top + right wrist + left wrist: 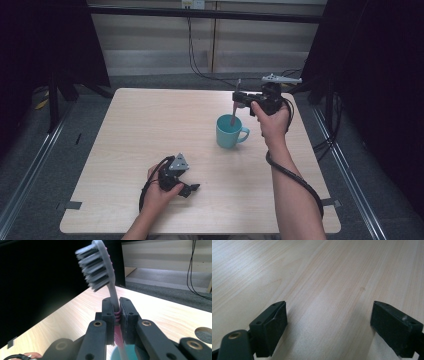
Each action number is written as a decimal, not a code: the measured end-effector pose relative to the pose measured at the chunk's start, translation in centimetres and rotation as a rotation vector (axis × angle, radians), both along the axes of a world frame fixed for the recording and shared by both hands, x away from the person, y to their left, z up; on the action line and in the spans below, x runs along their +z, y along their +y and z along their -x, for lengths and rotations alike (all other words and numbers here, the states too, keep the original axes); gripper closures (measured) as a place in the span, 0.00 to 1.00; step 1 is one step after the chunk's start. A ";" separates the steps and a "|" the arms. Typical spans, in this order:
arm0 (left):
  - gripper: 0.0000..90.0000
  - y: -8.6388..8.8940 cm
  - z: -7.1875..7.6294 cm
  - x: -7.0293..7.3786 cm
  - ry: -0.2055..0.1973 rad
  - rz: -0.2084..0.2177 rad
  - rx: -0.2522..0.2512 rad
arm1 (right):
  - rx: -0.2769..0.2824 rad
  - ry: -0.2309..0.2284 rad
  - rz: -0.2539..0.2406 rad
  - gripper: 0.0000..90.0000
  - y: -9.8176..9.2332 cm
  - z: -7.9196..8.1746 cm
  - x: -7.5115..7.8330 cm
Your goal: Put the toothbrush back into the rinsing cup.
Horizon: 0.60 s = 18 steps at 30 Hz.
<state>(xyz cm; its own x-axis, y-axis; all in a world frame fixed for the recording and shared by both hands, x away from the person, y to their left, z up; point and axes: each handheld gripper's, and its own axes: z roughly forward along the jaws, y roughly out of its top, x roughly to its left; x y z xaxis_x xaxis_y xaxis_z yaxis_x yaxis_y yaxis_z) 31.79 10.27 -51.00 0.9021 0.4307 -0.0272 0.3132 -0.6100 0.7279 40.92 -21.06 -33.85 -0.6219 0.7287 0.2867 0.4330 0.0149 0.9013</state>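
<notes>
The pale wooden table (pixel 150 130) spreads across the high view, its far edge facing a grey floor and a light wall panel; on its right half stands a teal mug (pixel 229 132), upright, handle turned to the right; above the mug the right gripper (pixel 237 98) hangs in the person's right hand (pixel 272 120), a black cable trailing from it along the forearm; its jaws are clenched on a toothbrush (pixel 113 296), pressing on the ribbed pink part of the handle just under the grey neck; the brush stands nearly upright, bristled head on top and tilted a little, pink lower end reaching down into the mug's mouth; near the table's front edge, well apart from the mug, the left gripper (pixel 192 188) lies low over the wood in the left hand (pixel 159 192); its jaws are spread wide, nothing between them but bare tabletop
</notes>
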 end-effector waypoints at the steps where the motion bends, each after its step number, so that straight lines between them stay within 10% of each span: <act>1: 0.15 0.0 0.0 0.0 0.000 0.000 0.000 | -0.003 0.005 0.001 0.93 0.1 -0.1 -0.3; 18: 0.16 0.0 0.0 0.0 0.000 0.006 0.003 | -0.016 0.027 0.005 0.92 0.8 -1.3 -4.3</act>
